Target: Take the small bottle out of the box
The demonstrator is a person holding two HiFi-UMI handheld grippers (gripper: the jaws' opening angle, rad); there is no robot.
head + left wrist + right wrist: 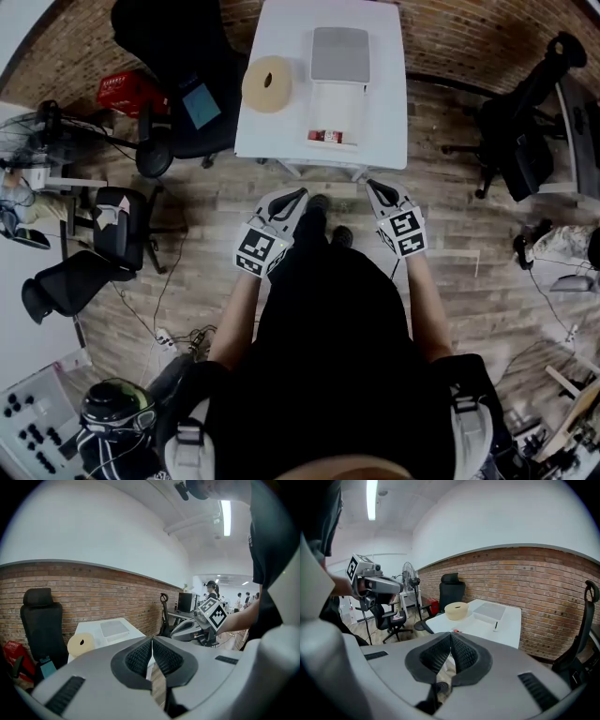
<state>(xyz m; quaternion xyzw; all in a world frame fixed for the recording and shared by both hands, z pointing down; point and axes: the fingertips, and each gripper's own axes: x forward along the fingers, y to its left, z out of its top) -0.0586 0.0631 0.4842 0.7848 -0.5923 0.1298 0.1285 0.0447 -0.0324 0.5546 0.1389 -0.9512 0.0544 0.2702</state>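
Observation:
A white table [281, 131] stands ahead of me in the head view. On it lies an open shallow box [336, 111] with its grey lid [339, 54] folded back. The small bottle [329, 137], showing a red label, lies at the box's near end. My left gripper [296, 195] and right gripper [374, 186] hover above the floor just short of the table's front edge. Both are shut with nothing between the pads. The left gripper view shows shut jaws [152, 643] facing the box [112, 629]. In the right gripper view the shut jaws [451, 637] point at the table [487, 625].
A beige tape roll [267, 83] sits on the table left of the box. A black office chair [183, 66] and a red crate [127, 91] stand to the table's left, another chair [525, 122] to the right. Cables [178, 333] lie on the wooden floor.

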